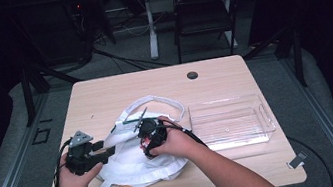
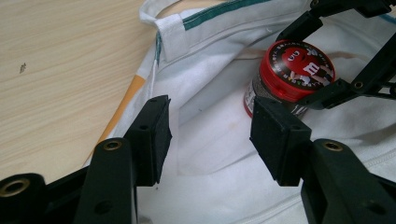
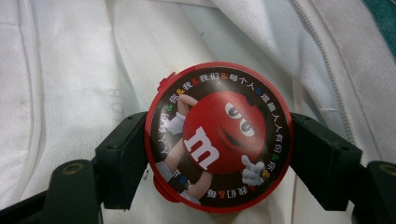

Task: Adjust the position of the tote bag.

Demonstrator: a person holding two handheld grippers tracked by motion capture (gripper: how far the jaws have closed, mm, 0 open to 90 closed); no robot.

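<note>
A white fabric bag (image 1: 136, 168) with a green stripe and long straps lies in the middle of the wooden table (image 1: 103, 91). In the right gripper view my right gripper (image 3: 219, 156) is shut on a small jar with a red candy-character lid (image 3: 218, 137), one jaw on each side, just above the bag's fabric (image 3: 74, 70). The left gripper view looks across at that jar (image 2: 294, 70), with the left gripper (image 2: 210, 126) open low over the bag (image 2: 205, 56), nothing between its pads. From above, the left gripper (image 1: 108, 152) sits at the bag's left edge and the right gripper (image 1: 146, 133) over its middle.
A clear plastic bin (image 1: 265, 114) stands empty to the right of the bag. A round cable hole (image 1: 192, 75) is at the table's far edge. A chair (image 1: 202, 12) and cables are on the floor beyond.
</note>
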